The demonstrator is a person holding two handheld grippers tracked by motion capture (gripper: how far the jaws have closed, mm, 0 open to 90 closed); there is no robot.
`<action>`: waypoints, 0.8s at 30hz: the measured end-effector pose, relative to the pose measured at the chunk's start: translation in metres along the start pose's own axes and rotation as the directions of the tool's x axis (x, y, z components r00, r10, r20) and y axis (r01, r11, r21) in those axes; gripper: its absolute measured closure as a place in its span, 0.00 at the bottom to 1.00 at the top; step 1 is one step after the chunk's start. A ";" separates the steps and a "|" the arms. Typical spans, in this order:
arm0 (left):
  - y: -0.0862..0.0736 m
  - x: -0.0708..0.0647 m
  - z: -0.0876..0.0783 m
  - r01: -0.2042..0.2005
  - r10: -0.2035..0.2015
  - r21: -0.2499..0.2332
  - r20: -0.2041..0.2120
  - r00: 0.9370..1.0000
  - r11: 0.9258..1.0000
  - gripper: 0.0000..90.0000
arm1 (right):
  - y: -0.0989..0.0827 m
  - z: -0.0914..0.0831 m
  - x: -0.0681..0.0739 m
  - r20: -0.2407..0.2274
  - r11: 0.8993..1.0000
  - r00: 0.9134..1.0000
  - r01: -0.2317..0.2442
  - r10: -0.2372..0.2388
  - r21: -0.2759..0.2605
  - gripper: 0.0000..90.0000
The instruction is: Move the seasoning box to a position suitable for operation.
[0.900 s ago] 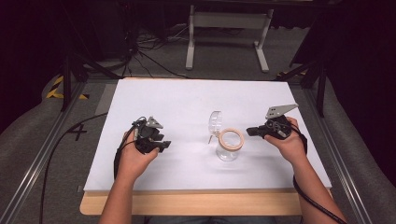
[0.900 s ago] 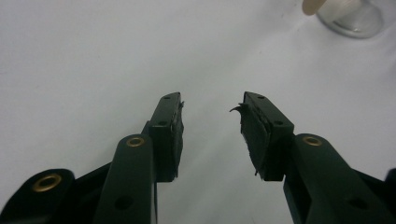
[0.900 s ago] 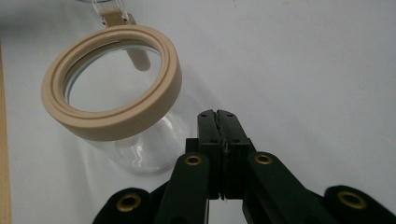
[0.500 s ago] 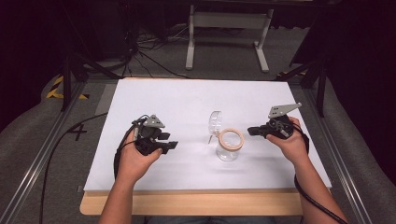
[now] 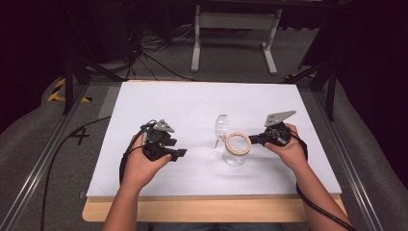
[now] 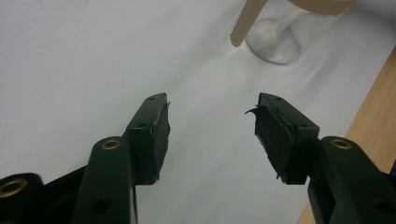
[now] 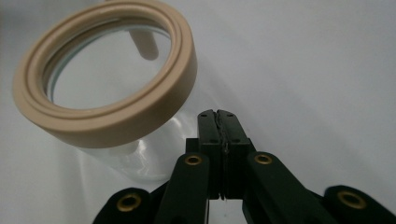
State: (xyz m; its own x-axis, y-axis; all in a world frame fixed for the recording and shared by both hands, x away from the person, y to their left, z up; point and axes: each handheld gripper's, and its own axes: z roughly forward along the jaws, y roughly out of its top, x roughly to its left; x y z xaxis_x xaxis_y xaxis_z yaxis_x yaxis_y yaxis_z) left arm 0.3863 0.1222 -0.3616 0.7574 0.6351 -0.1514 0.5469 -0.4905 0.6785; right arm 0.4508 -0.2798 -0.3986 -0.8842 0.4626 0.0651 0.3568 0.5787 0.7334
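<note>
Since the earlier frames almost nothing has shifted: the left gripper (image 5: pixel 179 153) has crept a little toward the middle of the worktop (image 5: pixel 192 103), and the right gripper (image 5: pixel 253 139) stays beside the jar.

I start with what is near. From the high view both forearms come in from the bottom edge, and each hand rests low over the white sheet. In the left gripper view its fingers (image 6: pixel 154 128) are spread wide with nothing between them, pointing toward the jar's base, which is well apart from them. In the right gripper view the fingers (image 7: pixel 223 135) are pressed together and empty, just beside the glass wall of the jar (image 7: pixel 135 154), below its beige ring (image 7: pixel 112 70).

The jar stands upright near the middle of the worktop, slightly right, with its clear hinged lid (image 5: pixel 221 126) open and standing behind it.

I judge that the step in hand is handling the open jar, probably closing it. Next move, I think, calls for the left fingers to come in and steady the jar while the right ones reach for the lid.
</note>
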 end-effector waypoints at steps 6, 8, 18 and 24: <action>0.000 0.000 -0.001 -0.010 0.010 0.002 -0.002 1.000 1.000 0.50 | -0.001 0.007 0.001 -0.021 1.000 1.000 0.001 -0.001 0.015 1.00; 0.000 0.000 0.000 -0.001 0.001 -0.009 -0.003 1.000 1.000 0.49 | -0.001 0.007 0.002 -0.020 1.000 1.000 0.001 0.000 0.016 1.00; 0.001 0.002 -0.002 -0.020 0.020 -0.033 -0.001 1.000 0.999 0.50 | -0.002 0.005 0.002 -0.063 1.000 0.998 -0.012 0.013 0.028 1.00; 0.005 0.003 0.003 -0.030 0.030 -0.064 0.003 1.000 0.997 0.50 | -0.004 0.003 0.009 -0.062 0.999 0.998 -0.003 0.006 0.044 1.00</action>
State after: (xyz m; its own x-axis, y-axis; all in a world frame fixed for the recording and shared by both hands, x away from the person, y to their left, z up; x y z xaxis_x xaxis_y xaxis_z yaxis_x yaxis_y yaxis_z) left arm 0.3918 0.1198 -0.3607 0.7748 0.6180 -0.1335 0.5000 -0.4697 0.7276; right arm 0.4426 -0.2758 -0.4027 -0.8990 0.4236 0.1108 0.3724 0.6066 0.7024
